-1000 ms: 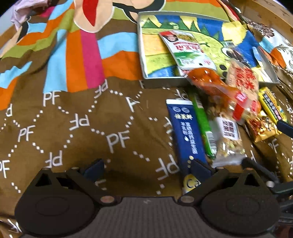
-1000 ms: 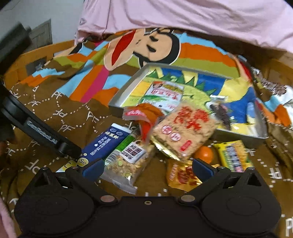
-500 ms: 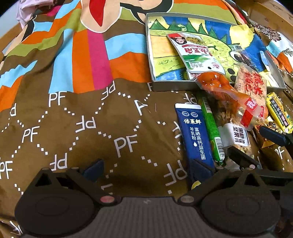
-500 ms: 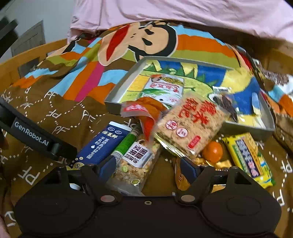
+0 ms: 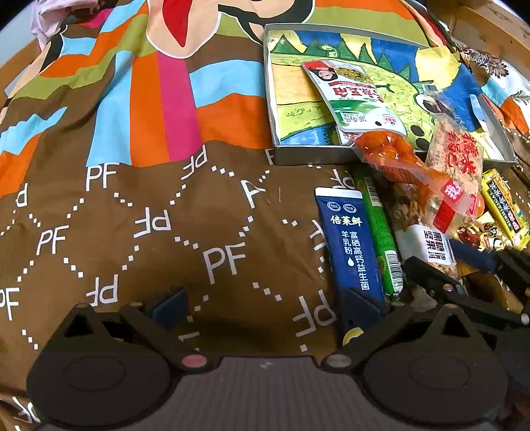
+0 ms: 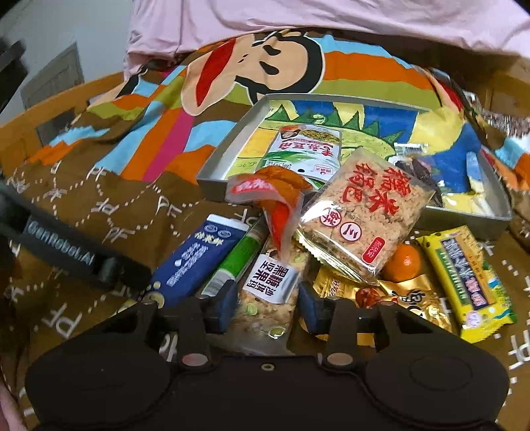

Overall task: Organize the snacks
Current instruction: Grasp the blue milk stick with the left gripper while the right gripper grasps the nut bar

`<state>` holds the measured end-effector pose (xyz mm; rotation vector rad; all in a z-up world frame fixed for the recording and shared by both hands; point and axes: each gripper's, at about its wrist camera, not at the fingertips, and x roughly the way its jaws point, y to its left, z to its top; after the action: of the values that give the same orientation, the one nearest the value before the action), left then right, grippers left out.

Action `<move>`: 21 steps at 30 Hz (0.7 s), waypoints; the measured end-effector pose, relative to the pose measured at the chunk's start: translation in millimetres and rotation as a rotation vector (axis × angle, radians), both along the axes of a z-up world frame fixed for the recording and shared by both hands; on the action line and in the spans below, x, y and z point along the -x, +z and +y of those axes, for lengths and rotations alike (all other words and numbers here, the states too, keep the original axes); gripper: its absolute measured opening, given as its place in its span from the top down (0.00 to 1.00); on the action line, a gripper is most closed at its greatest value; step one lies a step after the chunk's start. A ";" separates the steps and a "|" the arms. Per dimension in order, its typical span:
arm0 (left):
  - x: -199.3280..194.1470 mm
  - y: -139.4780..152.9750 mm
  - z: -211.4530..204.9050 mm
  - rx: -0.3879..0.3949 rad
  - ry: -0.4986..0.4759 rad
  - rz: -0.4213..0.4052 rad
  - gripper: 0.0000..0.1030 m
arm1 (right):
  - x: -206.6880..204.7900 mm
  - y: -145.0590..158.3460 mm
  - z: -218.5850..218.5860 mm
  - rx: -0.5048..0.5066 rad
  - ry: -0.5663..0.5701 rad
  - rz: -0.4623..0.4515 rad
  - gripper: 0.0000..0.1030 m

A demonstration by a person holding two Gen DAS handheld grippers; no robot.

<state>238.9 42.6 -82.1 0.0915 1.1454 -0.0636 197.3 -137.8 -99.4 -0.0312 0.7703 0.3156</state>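
A clear nut-bar packet with a white label (image 6: 268, 285) lies on the brown cloth between the fingers of my right gripper (image 6: 266, 308). Its jaws are closing on it, with the blue pads (image 6: 225, 308) right at its sides and no clear squeeze showing. Beside it lie a blue sachet (image 6: 195, 255) and a green stick (image 6: 241, 258). An orange-red pouch (image 6: 278, 195) and a rice-cake packet (image 6: 364, 212) lean over the metal tray's rim (image 6: 218, 165). My left gripper (image 5: 265, 303) is open above the cloth, its right finger over the blue sachet's (image 5: 351, 242) near end.
A green-white pouch (image 6: 304, 149) lies in the tray. A tangerine (image 6: 402, 263), a gold packet (image 6: 404, 298) and a yellow packet (image 6: 463, 278) sit at the right. Pink fabric (image 6: 331, 23) lies behind. Bare cloth (image 5: 132, 232) spreads left of the snacks.
The right gripper's jaws have narrowed from wide open to either side of the nut-bar packet, and it has edged closer to the pile. The left gripper has stayed open and in place.
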 end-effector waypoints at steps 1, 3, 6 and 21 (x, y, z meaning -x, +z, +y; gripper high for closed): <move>0.2 0.0 0.1 0.005 0.001 0.002 0.01 | 3.1 1.5 -0.8 0.009 0.005 0.002 0.60; 0.9 0.0 0.5 0.014 0.003 0.004 0.01 | 10.0 6.2 -5.6 0.022 0.007 0.021 0.61; 2.7 0.8 -0.6 0.035 -0.001 0.006 0.01 | 25.5 15.0 -13.4 0.075 0.023 0.052 0.62; 1.3 -17.8 -36.0 0.004 -0.123 0.018 0.01 | 50.9 9.4 -17.6 0.200 0.032 0.022 0.51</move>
<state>237.6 6.6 -99.8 0.1584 1.1564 -0.1760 146.4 -155.3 -90.0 -0.2293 0.8213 0.2688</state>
